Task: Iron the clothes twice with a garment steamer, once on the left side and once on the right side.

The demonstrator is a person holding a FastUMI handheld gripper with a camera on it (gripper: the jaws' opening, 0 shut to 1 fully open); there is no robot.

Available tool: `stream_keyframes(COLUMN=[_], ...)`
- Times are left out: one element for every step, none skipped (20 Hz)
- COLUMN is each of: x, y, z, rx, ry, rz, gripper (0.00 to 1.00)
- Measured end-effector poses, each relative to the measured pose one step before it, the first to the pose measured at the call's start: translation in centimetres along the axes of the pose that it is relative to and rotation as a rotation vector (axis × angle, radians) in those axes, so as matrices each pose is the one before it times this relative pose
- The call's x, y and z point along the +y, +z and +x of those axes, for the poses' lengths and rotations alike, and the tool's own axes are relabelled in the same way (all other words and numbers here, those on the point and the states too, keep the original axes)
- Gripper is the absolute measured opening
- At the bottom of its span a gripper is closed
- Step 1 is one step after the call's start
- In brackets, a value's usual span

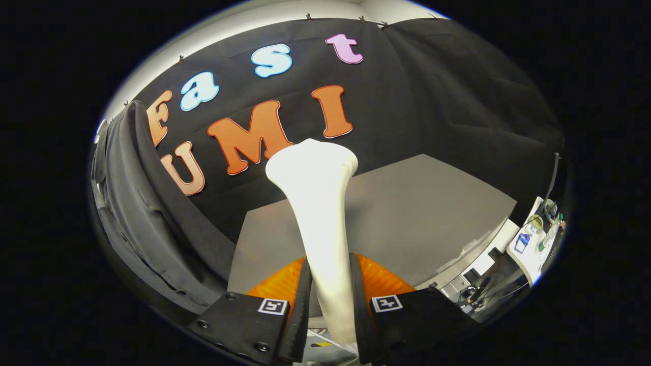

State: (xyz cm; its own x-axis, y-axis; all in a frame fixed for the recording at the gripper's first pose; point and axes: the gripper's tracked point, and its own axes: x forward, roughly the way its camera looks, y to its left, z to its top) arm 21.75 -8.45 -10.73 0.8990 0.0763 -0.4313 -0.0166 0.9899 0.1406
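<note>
We are looking forward along the two fingers of a handheld gripper point(329, 284). Its fingers are drawn in narrow, and both press against the sides of a white garment steamer point(319, 213), which they hold by its slim handle.

We take the steamer as our landmark. It stands nearly upright between the fingers, leaning slightly away from us. Its handle rises from the grip and flares out into a broad, flat-topped head well beyond the fingertips. We cannot see the face of the head, so we cannot tell whether steam comes out.

Behind the steamer lies a grey table point(432, 218), its flat top stretching out to the steamer's right and a little to its left. The steamer's head sits above the table's far edge as we see it, against the black cloth wall of the booth.

To the steamer's left, well apart from it, a dark garment point(132, 203) hangs in long folds in front of the wall. The steamer is not touching it; open space lies between the head and the fabric.

Far to the steamer's right, past the table's corner, we see a white surface point(529, 244) holding small items too tiny to tell apart, with cables point(552, 188) above it.

Below the steamer's handle, between the finger bases, a pale floor area shows faintly.
</note>
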Motion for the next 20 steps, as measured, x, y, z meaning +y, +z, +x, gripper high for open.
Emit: stream_keyframes(x=[0.320, 0.463, 0.538, 0.568, 0.442, 0.620, 0.656, 0.729, 0.777, 0.991, 0.785, 0.956, 0.816, 0.922, 0.978, 1.017, 1.137, 1.157, 1.024, 1.127], y=[-0.344, -0.275, -0.229, -0.313, -0.433, -0.256, -0.484, -0.436, -0.294, -0.358, -0.443, -0.297, -0.412, -0.317, -0.280, -0.226, -0.357, -0.184, -0.055, 0.102], z=[-0.891, -0.669, -0.874, -0.783, -0.874, -0.831, -0.972, -0.841, -0.849, -0.841, -0.782, -0.769, -0.857, -0.664, -0.640, -0.586, -0.874, -0.551, -0.494, -0.351], rx=[-0.00697, -0.00851, -0.00731, -0.00859, -0.00826, -0.00815, -0.00849, -0.00775, -0.00854, -0.00852, -0.00979, -0.00986, -0.00899, -0.00819, -0.00844, -0.00722, -0.00502, -0.00217, -0.00286, -0.00550], ry=[-0.01074, -0.00865, -0.00936, -0.01028, -0.01093, -0.00921, -0.00790, -0.00538, -0.00413, -0.00324, -0.00271, -0.00239, -0.00205, 0.00001, 0.00080, 0.00296, 0.00631, 0.00835, 0.00922, 0.01024], rz=[0.00636, 0.00721, 0.00459, 0.00193, -0.00116, -0.00206, 0.00046, 0.00036, 0.00097, 0.00025, 0.00048, -0.00096, -0.00060, -0.00043, -0.00002, 0.00051, -0.00286, -0.00494, -0.00586, -0.00806], gripper=[0.46, 0.46, 0.46, 0.46, 0.46, 0.46, 0.46, 0.46, 0.46, 0.46, 0.46, 0.46, 0.46, 0.46, 0.46, 0.46, 0.46, 0.46, 0.46, 0.46])
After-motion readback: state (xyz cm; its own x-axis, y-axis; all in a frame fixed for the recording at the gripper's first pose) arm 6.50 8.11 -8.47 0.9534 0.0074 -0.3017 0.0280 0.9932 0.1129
